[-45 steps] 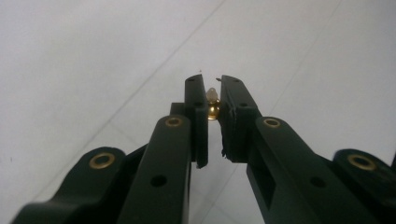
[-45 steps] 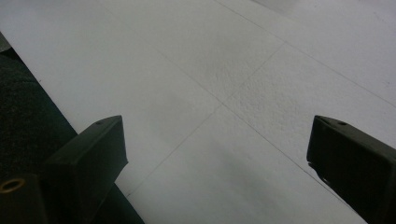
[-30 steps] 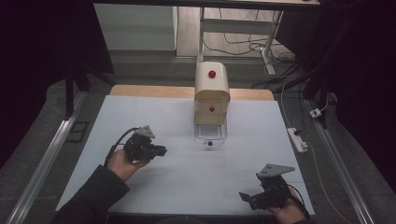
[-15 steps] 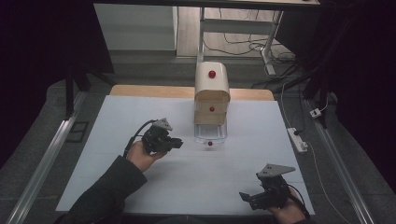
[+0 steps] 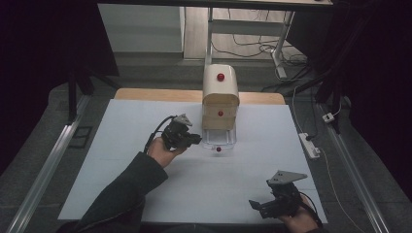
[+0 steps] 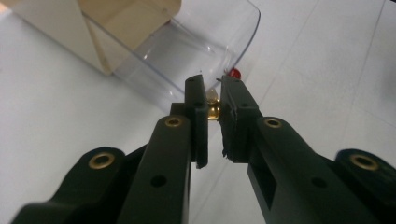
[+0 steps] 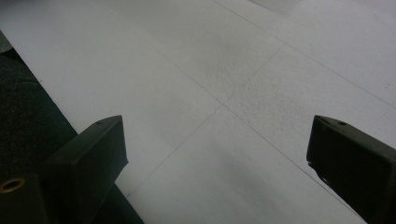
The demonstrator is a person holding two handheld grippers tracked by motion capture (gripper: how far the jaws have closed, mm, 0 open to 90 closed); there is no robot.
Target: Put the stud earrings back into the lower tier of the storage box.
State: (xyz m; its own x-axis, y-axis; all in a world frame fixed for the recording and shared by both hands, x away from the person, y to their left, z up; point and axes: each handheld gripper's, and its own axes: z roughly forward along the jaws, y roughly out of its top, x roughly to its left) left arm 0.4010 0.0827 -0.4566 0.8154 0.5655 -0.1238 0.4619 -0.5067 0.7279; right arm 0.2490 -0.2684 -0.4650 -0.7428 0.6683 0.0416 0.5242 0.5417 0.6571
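Note:
A cream cabinet (image 5: 221,97) with red knobs stands at the back middle of the white mat (image 5: 136,121). Its clear bottom drawer (image 5: 218,141) is pulled out, with a red knob (image 5: 218,149) on its front. My left gripper (image 5: 194,139) sits just left of that drawer. In the left gripper view the left gripper (image 6: 212,86) is shut on a small gold piece (image 6: 213,109), right at the corner of the clear drawer (image 6: 187,51), with the red knob (image 6: 235,73) just beyond. My right gripper (image 5: 257,206) rests at the near right, and in its own view the right gripper (image 7: 215,126) is open over bare mat.
A white power strip (image 5: 309,144) lies off the mat's right edge. A wooden strip (image 5: 145,94) runs along the mat's far edge. A metal rail (image 5: 48,165) lines the left side. Desk legs and cables (image 5: 252,43) are on the floor behind.
My left gripper has moved right and slightly forward, from the mat's left half to the open drawer's corner. The right gripper has stayed put.

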